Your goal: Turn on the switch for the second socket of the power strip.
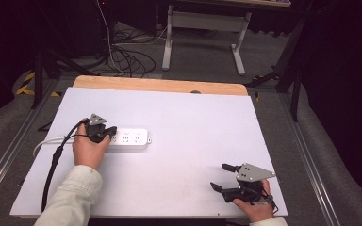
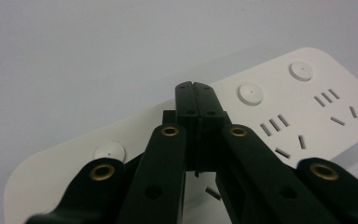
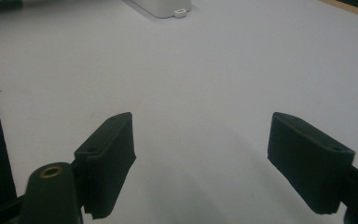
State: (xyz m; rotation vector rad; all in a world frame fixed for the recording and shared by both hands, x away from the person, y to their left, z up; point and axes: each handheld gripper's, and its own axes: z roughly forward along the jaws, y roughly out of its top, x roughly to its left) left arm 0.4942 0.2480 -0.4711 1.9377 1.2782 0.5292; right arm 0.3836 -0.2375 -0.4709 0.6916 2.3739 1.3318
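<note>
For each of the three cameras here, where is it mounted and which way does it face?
High view: fixed above the person's side, looking forward and down on the table; both forearms and hands enter from below.
Left gripper view: rides the left gripper, shut jaws over the power strip.
Right gripper view: rides the right gripper, open jaws over bare table, facing the strip's end.
Shared: all views show the power strip.

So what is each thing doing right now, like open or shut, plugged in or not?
Left gripper: shut, nothing between its jaws, tips over the power strip.
Right gripper: open, nothing between its jaws, low over the table.
Power strip: lying flat on the table, the sockets in view have no plugs in them.
Table: white top, with the power strip on it.
</note>
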